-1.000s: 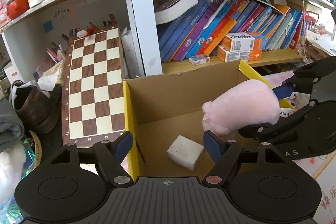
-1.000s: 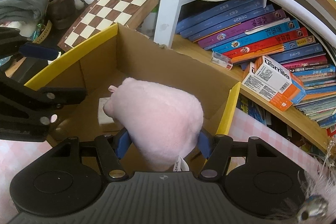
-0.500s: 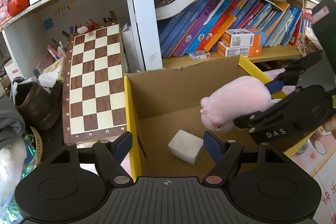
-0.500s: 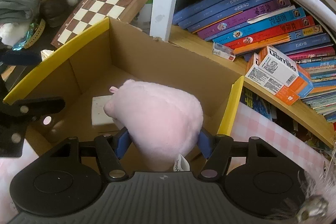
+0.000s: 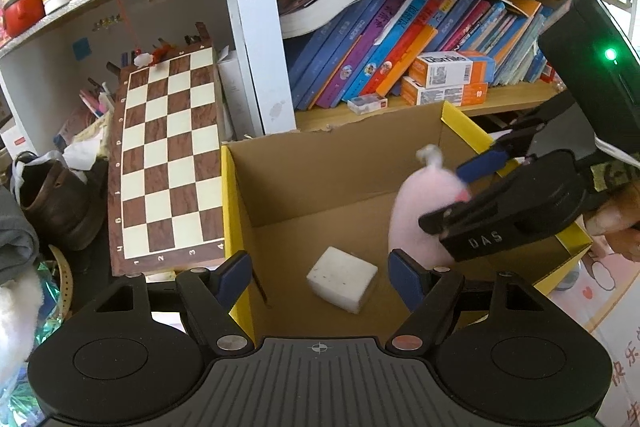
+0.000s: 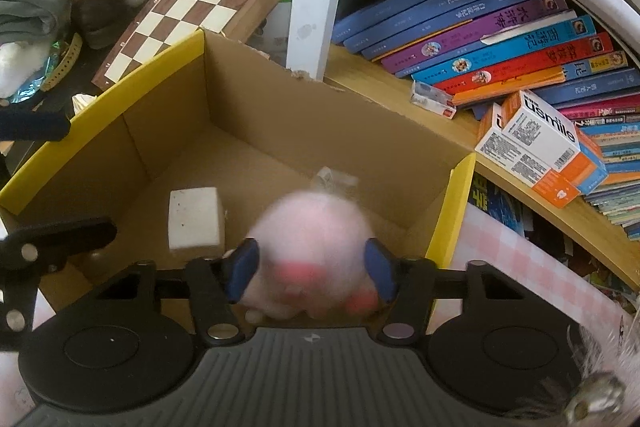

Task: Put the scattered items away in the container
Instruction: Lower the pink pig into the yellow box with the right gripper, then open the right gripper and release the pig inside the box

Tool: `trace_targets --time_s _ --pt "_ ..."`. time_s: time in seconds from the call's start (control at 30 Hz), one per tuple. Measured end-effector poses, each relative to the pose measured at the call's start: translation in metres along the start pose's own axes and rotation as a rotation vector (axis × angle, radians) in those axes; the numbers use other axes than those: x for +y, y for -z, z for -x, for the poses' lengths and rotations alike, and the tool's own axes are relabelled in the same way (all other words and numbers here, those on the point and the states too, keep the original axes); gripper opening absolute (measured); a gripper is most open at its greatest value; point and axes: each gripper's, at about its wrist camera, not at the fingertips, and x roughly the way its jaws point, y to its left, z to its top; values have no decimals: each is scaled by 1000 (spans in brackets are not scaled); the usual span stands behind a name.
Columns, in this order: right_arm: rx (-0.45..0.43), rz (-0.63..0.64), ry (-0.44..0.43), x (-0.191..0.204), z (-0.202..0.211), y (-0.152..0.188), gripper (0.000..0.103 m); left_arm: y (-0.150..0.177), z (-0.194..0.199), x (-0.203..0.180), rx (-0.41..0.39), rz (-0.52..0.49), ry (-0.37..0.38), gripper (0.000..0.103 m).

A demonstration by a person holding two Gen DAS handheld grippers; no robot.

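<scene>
Pink plush toy [image 6: 316, 247] blurred between right gripper [image 6: 312, 269] jaws inside cardboard box [image 5: 232, 211], grip uncertain; left gripper [image 5: 320, 279] jaws open, empty; likely placing step.

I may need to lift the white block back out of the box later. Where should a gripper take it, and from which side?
Grip the white block across two opposite flat side faces, coming straight down from above. It lies flat on the floor of the cardboard box, whose walls likely block a sideways approach, and its top is clear. The pink plush toy sits to one side, so keep the fingers away from it.
</scene>
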Motion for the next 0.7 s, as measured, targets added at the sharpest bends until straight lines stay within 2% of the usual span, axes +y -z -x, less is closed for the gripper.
trace_targets --time_s 0.3,0.43,0.6,0.7 --pt "-11 -7 0 -1 5 -1 56 -2 4 0 -9 0 -8 77" --pt "-26 -11 -9 1 14 -1 63 -2 9 -4 -16 -8 -6 77" --pt "-54 -21 -11 2 30 1 79 -3 17 -9 -28 -18 -6 78" --pt "-67 -34 -8 1 40 4 85 -3 23 -11 -37 -22 -6 82"
